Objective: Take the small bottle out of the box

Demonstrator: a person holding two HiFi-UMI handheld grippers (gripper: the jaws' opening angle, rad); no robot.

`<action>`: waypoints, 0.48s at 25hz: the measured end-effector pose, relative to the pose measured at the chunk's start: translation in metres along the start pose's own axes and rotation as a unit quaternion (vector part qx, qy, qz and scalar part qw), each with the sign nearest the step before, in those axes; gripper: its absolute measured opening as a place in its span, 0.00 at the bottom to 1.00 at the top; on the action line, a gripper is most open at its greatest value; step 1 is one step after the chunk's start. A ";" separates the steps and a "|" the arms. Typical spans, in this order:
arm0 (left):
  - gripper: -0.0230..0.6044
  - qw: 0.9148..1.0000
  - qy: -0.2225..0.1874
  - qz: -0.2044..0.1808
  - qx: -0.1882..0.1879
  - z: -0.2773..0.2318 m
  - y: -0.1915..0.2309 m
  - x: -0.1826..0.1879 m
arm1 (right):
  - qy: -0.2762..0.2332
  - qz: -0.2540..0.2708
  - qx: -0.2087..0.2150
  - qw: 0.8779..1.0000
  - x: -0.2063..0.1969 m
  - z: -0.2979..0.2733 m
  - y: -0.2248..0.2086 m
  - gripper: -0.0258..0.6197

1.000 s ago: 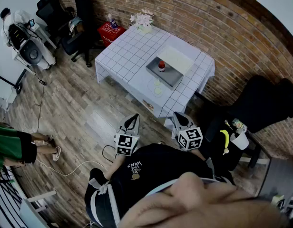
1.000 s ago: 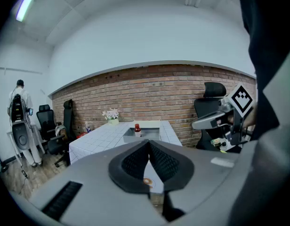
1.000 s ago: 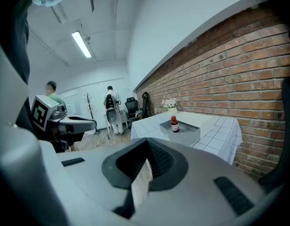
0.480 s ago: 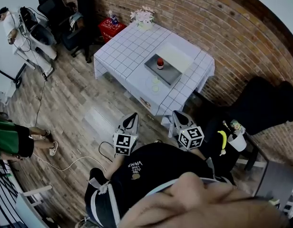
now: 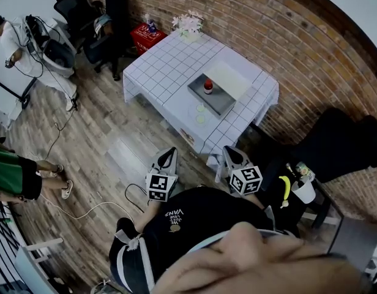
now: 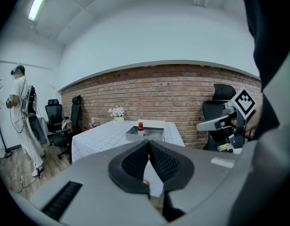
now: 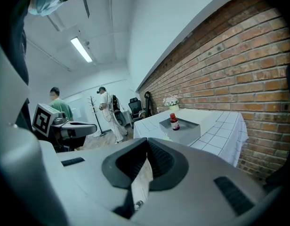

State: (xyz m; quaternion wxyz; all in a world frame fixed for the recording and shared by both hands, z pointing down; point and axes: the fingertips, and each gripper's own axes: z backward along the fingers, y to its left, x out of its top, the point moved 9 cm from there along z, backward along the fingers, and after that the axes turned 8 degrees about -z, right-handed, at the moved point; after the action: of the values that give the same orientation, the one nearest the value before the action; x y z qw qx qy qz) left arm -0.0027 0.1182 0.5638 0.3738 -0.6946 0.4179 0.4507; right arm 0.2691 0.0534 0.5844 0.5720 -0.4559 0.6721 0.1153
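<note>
Small brown bottle with a red cap [image 5: 207,86] stands in the shallow grey box [image 5: 220,101] on the white-gridded tabletop [image 5: 158,69] — well apart from both tongs. Left tongs [image 5: 171,152] and right tongs [image 5: 229,151] are pinched together, empty. Risk imo: reaching in without opening them first — they'd just knock it over.

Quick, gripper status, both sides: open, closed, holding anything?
Left gripper: closed, holding nothing.
Right gripper: closed, holding nothing.
</note>
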 end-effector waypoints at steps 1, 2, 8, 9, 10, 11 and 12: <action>0.06 1.000 -0.002 -0.003 -0.003 -0.003 0.003 0.002 | -0.002 0.000 -0.002 1.000 0.002 -0.003 0.000 0.04; 0.06 1.000 -0.003 -0.005 -0.008 -0.007 0.006 0.004 | -0.004 0.000 -0.004 1.000 0.005 -0.007 0.000 0.04; 0.05 0.999 -0.006 -0.014 -0.033 -0.025 0.032 0.008 | -0.013 -0.007 -0.020 1.000 0.014 -0.029 0.005 0.04; 0.05 0.999 -0.007 -0.015 -0.037 -0.029 0.038 0.009 | -0.014 -0.008 -0.024 1.000 0.017 -0.033 0.005 0.04; 0.05 0.999 -0.009 -0.016 -0.042 -0.033 0.043 0.012 | -0.015 -0.010 -0.028 0.999 0.019 -0.037 0.006 0.04; 0.06 0.999 -0.011 -0.018 -0.046 -0.036 0.048 0.013 | -0.017 -0.011 -0.032 0.999 0.020 -0.041 0.007 0.04; 0.05 0.998 -0.012 -0.020 -0.051 -0.040 0.054 0.014 | -0.018 -0.013 -0.036 0.999 0.021 -0.045 0.008 0.04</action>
State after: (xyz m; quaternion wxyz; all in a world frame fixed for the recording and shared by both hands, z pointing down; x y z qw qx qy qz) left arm -0.0366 0.0587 0.5551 0.3524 -0.7154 0.3757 0.4721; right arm 0.2349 0.0174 0.5771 0.5689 -0.4823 0.6512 0.1403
